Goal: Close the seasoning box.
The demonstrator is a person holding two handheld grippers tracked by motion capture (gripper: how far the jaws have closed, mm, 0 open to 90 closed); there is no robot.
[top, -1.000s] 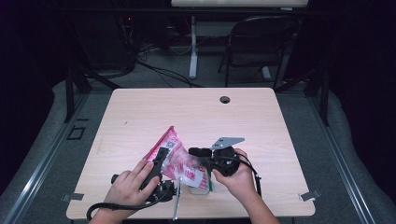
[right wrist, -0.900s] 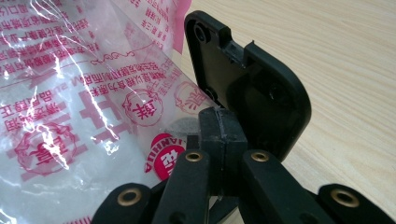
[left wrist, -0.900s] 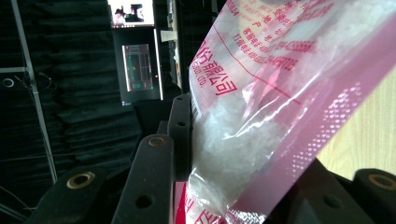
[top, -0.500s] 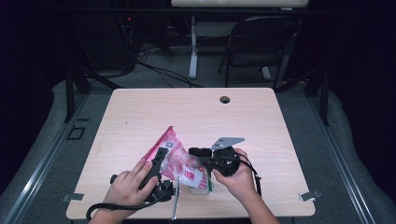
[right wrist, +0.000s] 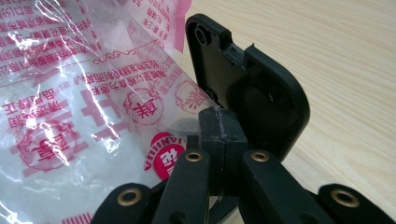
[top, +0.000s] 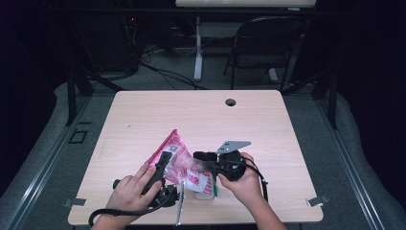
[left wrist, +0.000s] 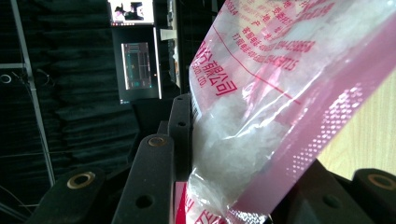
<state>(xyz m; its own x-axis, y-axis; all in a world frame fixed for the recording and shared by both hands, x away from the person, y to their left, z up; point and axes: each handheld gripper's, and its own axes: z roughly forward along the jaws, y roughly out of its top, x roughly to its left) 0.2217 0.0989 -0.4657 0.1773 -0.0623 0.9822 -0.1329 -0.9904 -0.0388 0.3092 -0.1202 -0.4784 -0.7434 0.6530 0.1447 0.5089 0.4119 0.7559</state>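
Observation:
A plastic bag [top: 182,165], pink and clear with red print and white lumpy contents, is held up over the table's near edge between both grippers. My left gripper [top: 164,162] is shut on its left side. In the left gripper view the bag [left wrist: 280,93] bulges between the black jaws of the left gripper [left wrist: 252,149]. My right gripper [top: 201,158] has its jaws shut, pinching the bag's clear right edge. In the right gripper view the printed film [right wrist: 93,102] runs into the closed tips of the right gripper [right wrist: 219,128].
The light wood table [top: 201,115] has a round cable hole [top: 231,102] near its far edge. A small clear container with a green part [top: 207,191] stands under the bag. A dark chair [top: 268,48] stands behind the table.

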